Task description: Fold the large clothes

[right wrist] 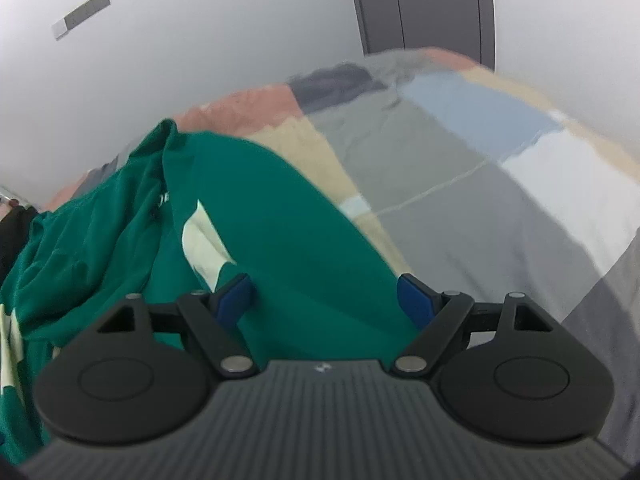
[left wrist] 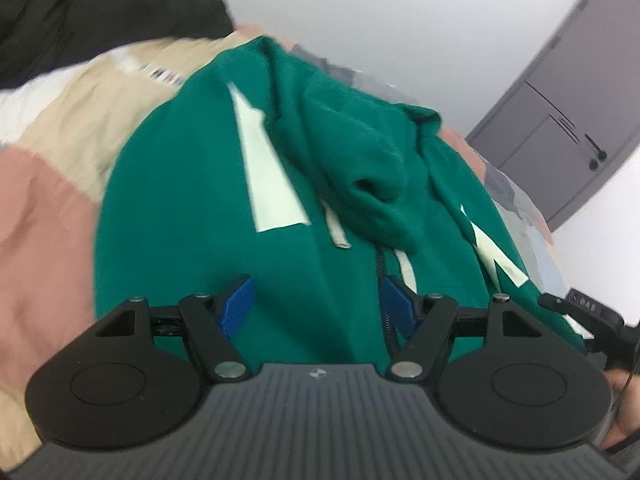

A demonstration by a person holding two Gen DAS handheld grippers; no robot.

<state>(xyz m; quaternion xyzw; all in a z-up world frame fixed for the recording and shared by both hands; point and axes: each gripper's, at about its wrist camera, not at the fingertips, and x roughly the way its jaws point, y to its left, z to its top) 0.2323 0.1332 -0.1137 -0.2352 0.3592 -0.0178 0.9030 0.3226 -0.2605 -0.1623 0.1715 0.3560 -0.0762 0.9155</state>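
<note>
The rumpled green zip-up fleece hoodie (left wrist: 192,208) lies unfolded on the patchwork-quilted bed (right wrist: 460,168), both tongs (left wrist: 316,308) (right wrist: 326,304) apart, empty.

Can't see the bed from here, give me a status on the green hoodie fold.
Left tongs open, right tongs open, nothing held. Green hoodie spread on patchwork bedspread, hood bunched, unfolded. Black garment behind, clear of it.

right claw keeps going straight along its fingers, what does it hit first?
Most likely the green hoodie: its fabric fills the gap ahead of the open right claw. The patchwork bedspread lies beyond. Depth is unclear.
</note>
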